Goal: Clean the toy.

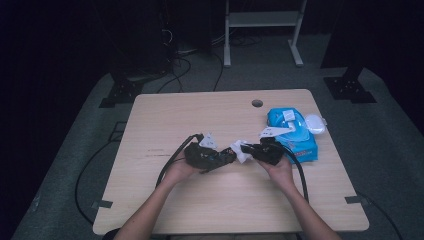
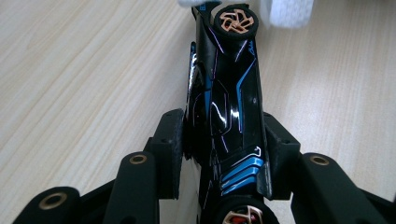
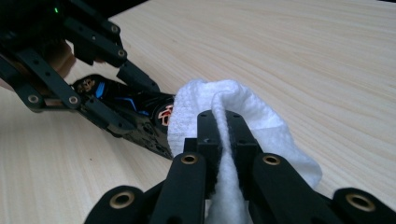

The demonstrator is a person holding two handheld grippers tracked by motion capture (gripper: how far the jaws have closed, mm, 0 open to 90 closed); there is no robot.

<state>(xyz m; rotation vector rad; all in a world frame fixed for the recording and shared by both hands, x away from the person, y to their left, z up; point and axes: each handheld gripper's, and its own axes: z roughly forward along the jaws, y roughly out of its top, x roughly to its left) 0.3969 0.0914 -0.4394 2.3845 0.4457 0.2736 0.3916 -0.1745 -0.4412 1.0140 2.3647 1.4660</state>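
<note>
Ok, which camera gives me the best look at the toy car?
The left gripper view: the toy car lies lengthwise between that gripper's jaws, blue trim and copper wheels sharp. The right gripper view shows part of it beside the white wipe. From the high view it is a dark blur.

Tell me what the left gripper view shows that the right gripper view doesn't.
Left gripper view: the toy car close up, lengthwise between the left gripper's pads, its copper-spoked wheel at the far end. Right gripper view: the right gripper pinching a fold of the white wipe, and the left gripper seen from outside. Both share the car, the wipe against its far end, and the wooden table.
</note>
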